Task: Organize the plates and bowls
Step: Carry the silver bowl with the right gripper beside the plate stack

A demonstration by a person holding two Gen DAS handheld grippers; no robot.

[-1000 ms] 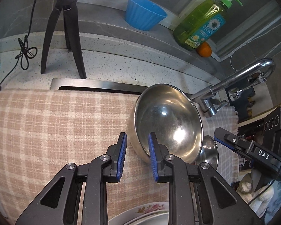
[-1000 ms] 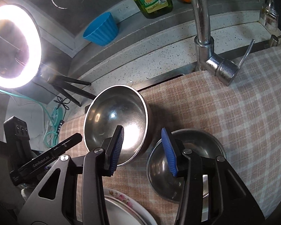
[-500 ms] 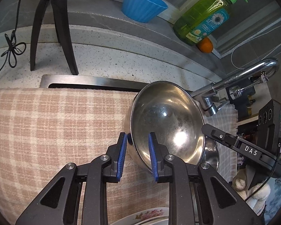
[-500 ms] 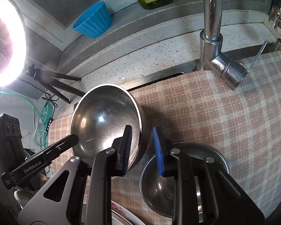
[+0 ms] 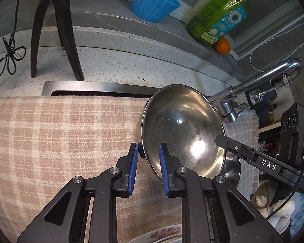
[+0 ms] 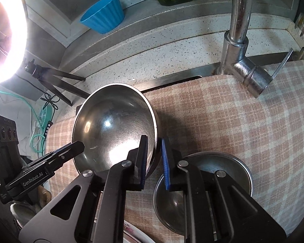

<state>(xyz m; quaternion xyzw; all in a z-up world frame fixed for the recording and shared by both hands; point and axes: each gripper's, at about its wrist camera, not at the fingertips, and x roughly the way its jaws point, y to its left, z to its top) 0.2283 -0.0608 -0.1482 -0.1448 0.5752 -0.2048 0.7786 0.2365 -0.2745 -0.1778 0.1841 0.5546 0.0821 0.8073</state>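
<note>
A large steel bowl (image 5: pixel 182 129) is tilted above the checked cloth (image 5: pixel 60 141), held at both sides. My left gripper (image 5: pixel 147 151) is shut on its left rim. My right gripper (image 6: pixel 154 143) is shut on its right rim; the bowl also shows in the right wrist view (image 6: pixel 113 125). A smaller steel bowl (image 6: pixel 223 172) sits on the cloth below and to the right; its edge shows in the left wrist view (image 5: pixel 232 166). A floral plate (image 5: pixel 164 235) lies at the near edge under the grippers.
A chrome tap (image 6: pixel 239 40) rises behind the cloth on the right. A blue ribbed cup (image 5: pixel 152 4), a green soap bottle (image 5: pixel 218 18) and an orange (image 5: pixel 223 46) stand on the back ledge. A black tripod (image 5: pixel 50 30) stands at the back left.
Both grippers have closed on the large bowl's rim, the right one from wide open. The bowl has tilted and risen a little off the cloth.
</note>
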